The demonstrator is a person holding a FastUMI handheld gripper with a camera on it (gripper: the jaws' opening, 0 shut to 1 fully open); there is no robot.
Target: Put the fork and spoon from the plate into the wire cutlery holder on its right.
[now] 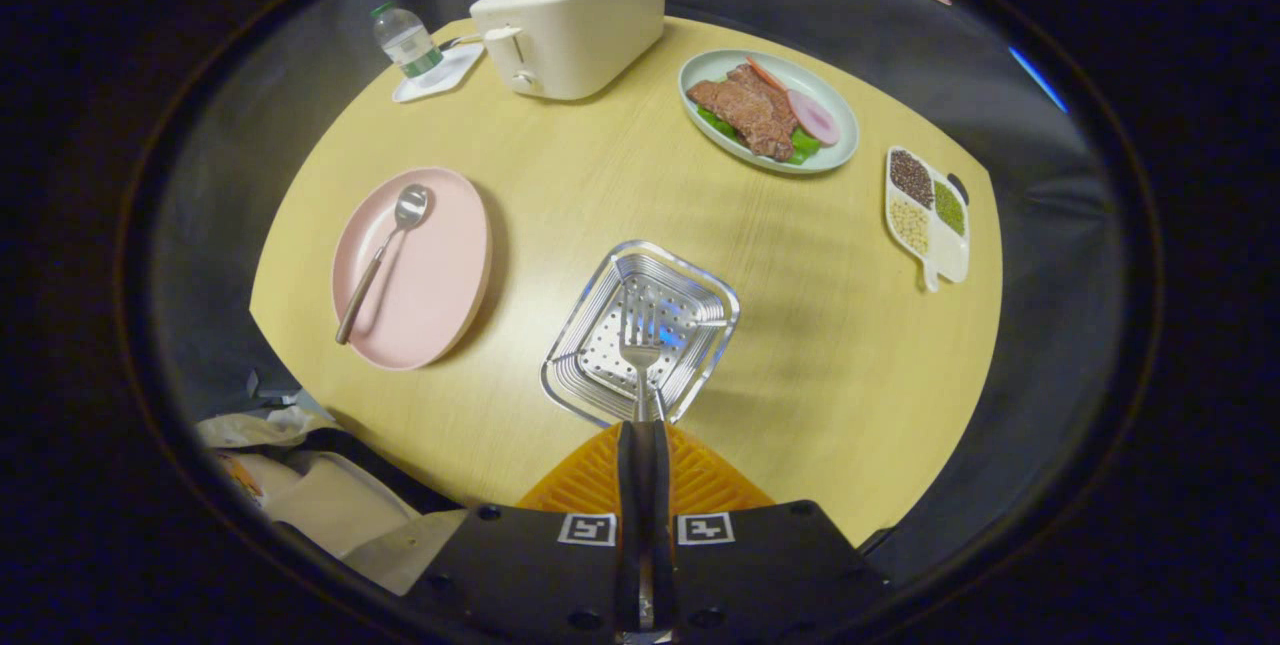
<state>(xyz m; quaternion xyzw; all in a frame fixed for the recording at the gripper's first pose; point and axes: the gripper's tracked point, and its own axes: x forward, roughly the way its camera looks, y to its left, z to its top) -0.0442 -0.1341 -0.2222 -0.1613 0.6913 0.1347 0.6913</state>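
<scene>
1. Fork (640, 350) status: I hold it by the handle with the gripper (641, 425) pressed together on it, both fingers clamped on the shaft, tines pointing straight ahead of the jaws.
2. Fork position: the tines hang over the open mouth of the wire cutlery holder (580, 365), which lies just ahead of the fingertips on the table (560, 185). I cannot tell whether the tines are above the rim or already below it.
3. Fork handling, as I judge it: stiff polished metal, light, slippery. The thin handle can pivot or slide between the pads, so I keep the pinch firm until the tines are well inside the basket.
4. Holder handling: light perforated steel, probably easy to shove. I avoid striking its rim with the tines.
5. Spoon (385, 255) position: it lies on the pink plate (440, 295), ahead and to the left of the jaws, bowl at the far end, handle running back toward me.
6. Spoon grip point, my judgement: mid-handle, where the shaft is narrow and stands off the plate slightly near the rim. The bowl is too rounded and slick to pinch.
</scene>
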